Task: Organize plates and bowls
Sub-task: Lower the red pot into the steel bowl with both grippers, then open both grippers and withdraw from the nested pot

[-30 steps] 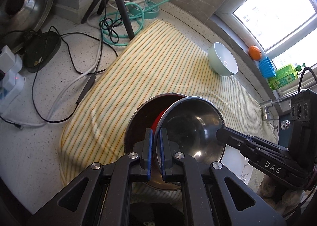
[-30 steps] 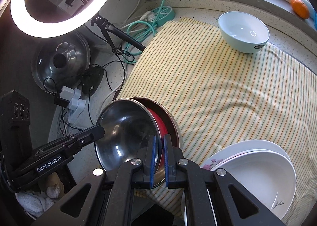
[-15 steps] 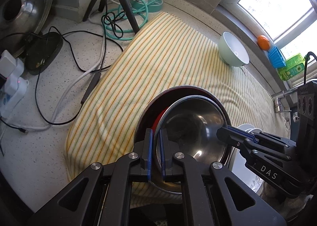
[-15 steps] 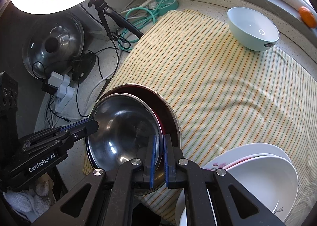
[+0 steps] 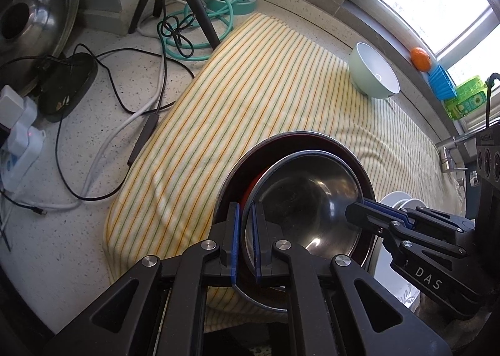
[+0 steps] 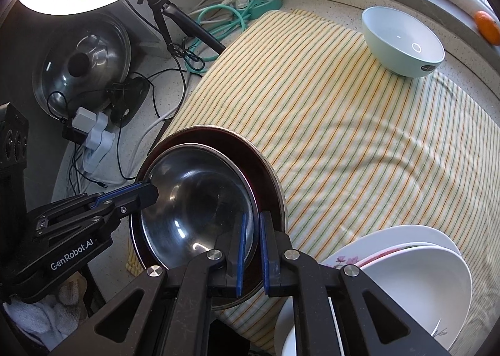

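Plates (image 6: 415,274) cut off by frame

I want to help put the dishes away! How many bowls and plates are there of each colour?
Steel bowl, held at its rim by both grippers: 1
Dark red-lined dish under it: 1
Pale green bowl: 1
White plates, stacked: at least 2, one with a flower print; the pile may hide more
Total: at least 5

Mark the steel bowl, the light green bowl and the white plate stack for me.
steel bowl (image 6: 200,200), right wrist view, inner wall.
light green bowl (image 6: 403,43), right wrist view, inside bottom.
white plate stack (image 6: 418,287), right wrist view, top plate's face.
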`<state>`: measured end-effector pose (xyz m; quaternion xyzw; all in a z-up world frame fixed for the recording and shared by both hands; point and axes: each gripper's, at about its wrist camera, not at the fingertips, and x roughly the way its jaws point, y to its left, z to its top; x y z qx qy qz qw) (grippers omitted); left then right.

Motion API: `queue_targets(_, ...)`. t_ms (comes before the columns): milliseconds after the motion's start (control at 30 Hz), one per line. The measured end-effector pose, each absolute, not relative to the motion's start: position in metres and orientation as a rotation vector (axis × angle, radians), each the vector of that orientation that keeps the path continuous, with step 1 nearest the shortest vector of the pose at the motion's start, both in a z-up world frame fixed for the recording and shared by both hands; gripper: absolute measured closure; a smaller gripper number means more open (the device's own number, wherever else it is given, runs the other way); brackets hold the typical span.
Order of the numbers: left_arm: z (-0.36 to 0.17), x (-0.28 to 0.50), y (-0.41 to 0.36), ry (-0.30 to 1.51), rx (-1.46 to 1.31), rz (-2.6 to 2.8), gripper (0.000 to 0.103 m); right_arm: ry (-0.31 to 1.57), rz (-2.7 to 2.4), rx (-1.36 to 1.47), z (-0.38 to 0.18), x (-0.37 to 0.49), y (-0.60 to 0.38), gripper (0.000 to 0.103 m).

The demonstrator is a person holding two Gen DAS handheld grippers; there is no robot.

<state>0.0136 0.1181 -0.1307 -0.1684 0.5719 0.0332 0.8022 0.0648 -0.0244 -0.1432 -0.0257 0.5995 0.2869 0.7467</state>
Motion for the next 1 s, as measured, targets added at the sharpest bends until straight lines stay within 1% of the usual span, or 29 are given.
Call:
queue_targets(67,-0.13,0.014,0.117,1.222,-0.349,0.073,0.096,1.307,0.627,-0.061,-0.142,0.065,-0.024,0.094)
queue_targets(367,-0.123,0.018,0.121,1.207,-0.339,0.072,0.095,1.298,0.632,-0.04,-0.133,0.065,-0.03,0.094)
queue_targets(467,-0.121,0.018,0.12,1.201,-0.325,0.06,0.095,1.296,0.628,-0.05,-0.133,0.065,-0.031,0.09)
queue_targets(667,-0.11,0.02,0.119,1.169,-0.317,0.047,0.095,1.296,0.626,-0.027,-0.131,0.061,-0.035,0.09)
queue_targets(1000,-0.071,0.015,0.101,1.067,-0.243,-0.018,0.095,1.134,0.588,0.029,-0.079,0.05,-0.088,0.089)
